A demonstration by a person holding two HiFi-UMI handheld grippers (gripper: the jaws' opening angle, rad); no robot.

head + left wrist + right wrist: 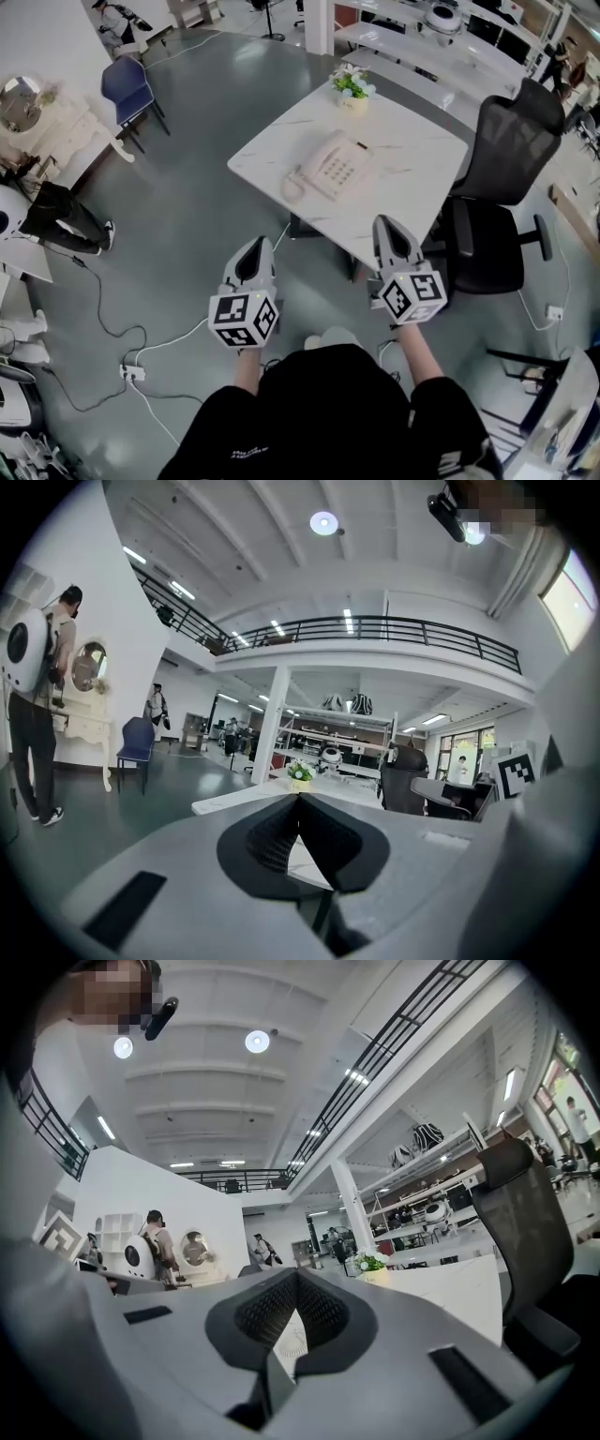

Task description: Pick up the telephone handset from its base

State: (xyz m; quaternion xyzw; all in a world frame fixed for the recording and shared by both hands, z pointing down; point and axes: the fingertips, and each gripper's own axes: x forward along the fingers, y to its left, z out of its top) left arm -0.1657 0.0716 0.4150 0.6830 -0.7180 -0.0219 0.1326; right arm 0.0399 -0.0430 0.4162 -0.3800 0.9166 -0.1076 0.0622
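Flower pot (352, 89) on table (412, 159); blk office chair (499, 155) beside.

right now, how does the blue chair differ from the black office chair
The blue chair stands on thin legs out on the floor, well away from the white table. The black office chair has a tall back and armrests and sits right beside that table. Both are empty.

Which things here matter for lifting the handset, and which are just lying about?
Job: telephone handset, base, white table, left gripper, right gripper.
Lying about: flower pot, black office chair, blue chair, floor power strip.
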